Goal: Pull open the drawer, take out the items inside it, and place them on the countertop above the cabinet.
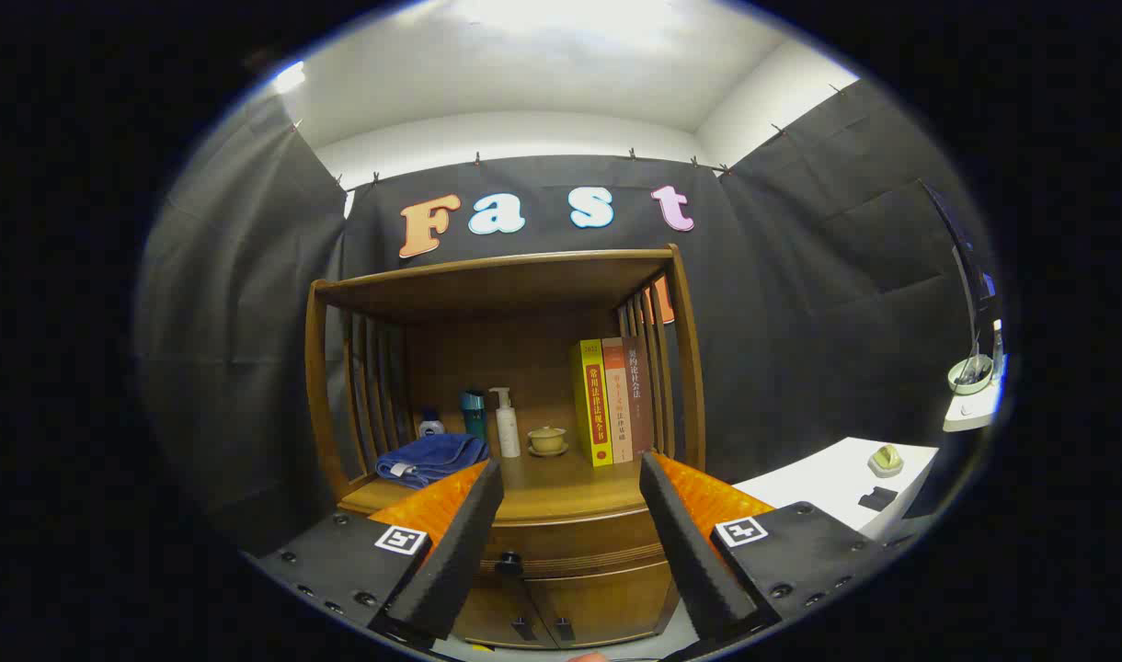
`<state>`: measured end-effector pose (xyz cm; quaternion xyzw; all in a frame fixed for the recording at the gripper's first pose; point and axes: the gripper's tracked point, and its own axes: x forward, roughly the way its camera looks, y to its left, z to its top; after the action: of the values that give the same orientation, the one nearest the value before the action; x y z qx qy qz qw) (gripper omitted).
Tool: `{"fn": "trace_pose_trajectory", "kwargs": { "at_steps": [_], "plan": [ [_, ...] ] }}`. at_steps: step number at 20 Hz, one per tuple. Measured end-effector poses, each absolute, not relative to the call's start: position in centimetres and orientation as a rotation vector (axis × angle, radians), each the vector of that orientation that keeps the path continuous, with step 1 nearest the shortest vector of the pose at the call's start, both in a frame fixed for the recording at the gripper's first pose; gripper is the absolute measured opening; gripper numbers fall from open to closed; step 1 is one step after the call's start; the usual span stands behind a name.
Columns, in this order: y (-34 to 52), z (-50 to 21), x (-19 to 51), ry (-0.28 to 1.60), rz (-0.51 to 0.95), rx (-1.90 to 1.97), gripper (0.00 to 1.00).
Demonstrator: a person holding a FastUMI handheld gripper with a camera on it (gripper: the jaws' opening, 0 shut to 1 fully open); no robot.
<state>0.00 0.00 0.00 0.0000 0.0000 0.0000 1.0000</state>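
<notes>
Black-draped booth, wooden cabinet (515, 441) at 12. Tool (570, 515) spread, empty. Drawer (570, 544) shut, just ahead between fingers; stiff, probably light. Pinch small dark knob (509, 562) at 7.

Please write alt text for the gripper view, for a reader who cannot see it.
The open tool faces a wooden cabinet whose drawer, with a dark knob, is closed. On the countertop stand a folded blue towel, bottles, a pump bottle, a lidded cup and three books.

Towel (432, 458), bottles and cup (547, 439) sit on the countertop (561, 492), books (612, 400) right.
</notes>
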Motion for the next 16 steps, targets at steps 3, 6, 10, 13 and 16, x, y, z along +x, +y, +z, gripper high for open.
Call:
{"fn": "trace_pose_trajectory", "kwargs": {
  "at_steps": [3,6,10,13,16],
  "plan": [
    [0.10,0.16,-0.03,-0.005,-0.003,-0.003,0.98],
    [0.45,0.23,-0.25,-0.007,0.002,-0.010,0.98],
    [0.97,0.44,-0.55,-0.011,0.010,-0.011,0.98],
    [0.74,0.75,-0.71,-0.018,0.005,-0.016,0.98],
    [0.73,0.81,-0.75,-0.019,0.003,-0.013,0.98]
  ]
}}
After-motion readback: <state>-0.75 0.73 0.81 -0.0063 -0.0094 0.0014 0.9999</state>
